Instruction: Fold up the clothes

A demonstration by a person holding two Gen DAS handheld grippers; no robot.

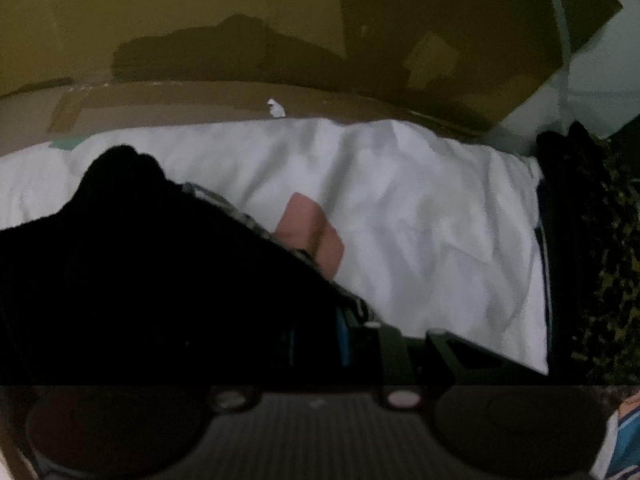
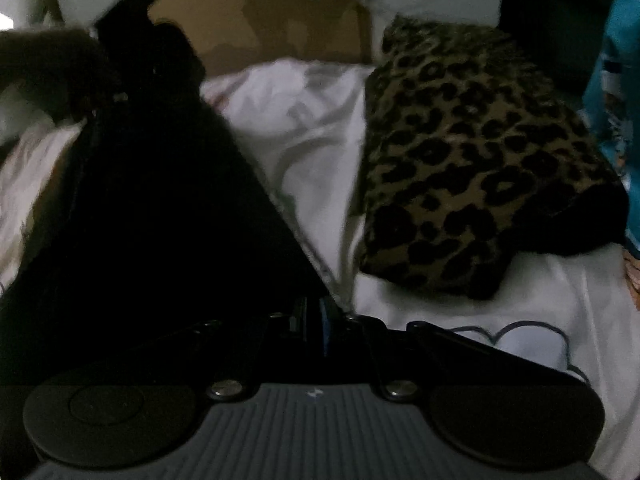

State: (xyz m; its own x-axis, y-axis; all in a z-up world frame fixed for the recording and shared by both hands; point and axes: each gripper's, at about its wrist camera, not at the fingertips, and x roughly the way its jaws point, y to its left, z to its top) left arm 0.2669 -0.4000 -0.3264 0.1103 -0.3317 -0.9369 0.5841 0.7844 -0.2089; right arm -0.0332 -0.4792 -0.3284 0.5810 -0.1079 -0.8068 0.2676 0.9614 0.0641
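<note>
Left wrist view: black garment [image 1: 140, 272] fills the lower-left half, draped over the left gripper [image 1: 320, 240]. Only 1 pink fingertip [image 1: 310, 232] pokes out past the cloth edge; the other finger is buried, so I cannot tell if the jaws are clamped or spread (cloth hides the gap). The garment's upper edge runs diagonally from a bunched peak at top-left down toward the gripper body. Beyond it, a white sheet [image 1: 420, 220] lies wrinkled and bare across centre and right: the only open surface here. The sheet's far edge meets a cardboard box [image 1: 200, 112] with tape strips; the right edge stops at a dark strip with leopard-print fabric [image 1: 600, 260] just beside it.

Right wrist view: same black garment [image 2: 152, 220] covers the left half and the right gripper [image 2: 320, 320]; fingertips not visible, jaw state cannot be told. The cloth's right edge slopes down to the gripper base. A bare white sheet [image 2: 304, 140] forms a narrow lane in the middle. A folded leopard-print piece [image 2: 472, 152] rests on the sheet at right, its near edge lying flat on it. Cardboard [image 2: 280, 20] stands behind. Blue patterned fabric [image 2: 616, 80] sits at the far-right edge.
</note>
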